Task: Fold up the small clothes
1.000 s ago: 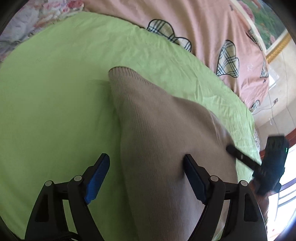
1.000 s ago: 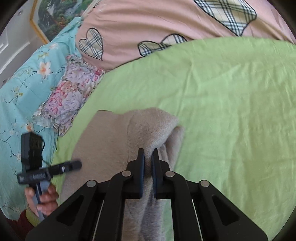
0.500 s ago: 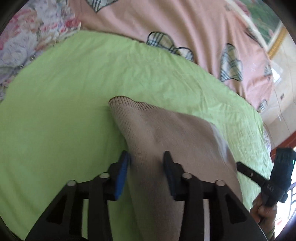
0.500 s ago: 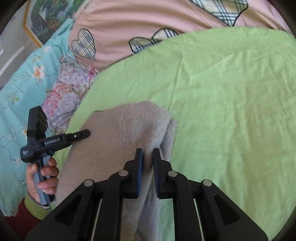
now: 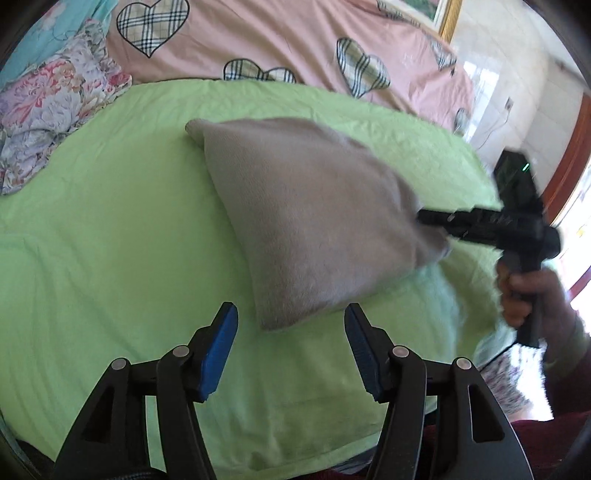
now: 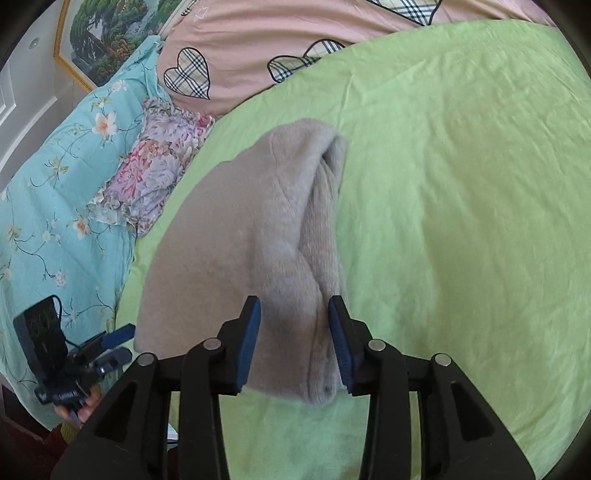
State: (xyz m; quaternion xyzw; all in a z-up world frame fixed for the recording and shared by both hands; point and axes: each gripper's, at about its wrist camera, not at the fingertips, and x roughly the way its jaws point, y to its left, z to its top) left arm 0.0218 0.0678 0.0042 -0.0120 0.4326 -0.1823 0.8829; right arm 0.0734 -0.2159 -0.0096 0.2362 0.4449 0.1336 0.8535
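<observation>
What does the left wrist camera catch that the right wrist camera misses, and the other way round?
Only the left wrist view shows a bright doorway with reddish wood trim, the left hand-held gripper open short of the garment, and the right one from the side.

Only the right wrist view shows the framed landscape painting, much of the turquoise floral quilt, and the garment's rolled edge between the open right hand-held gripper.

Both show the beige knitted garment on the green sheet, the pink heart-print bedding and the floral pillow.
</observation>
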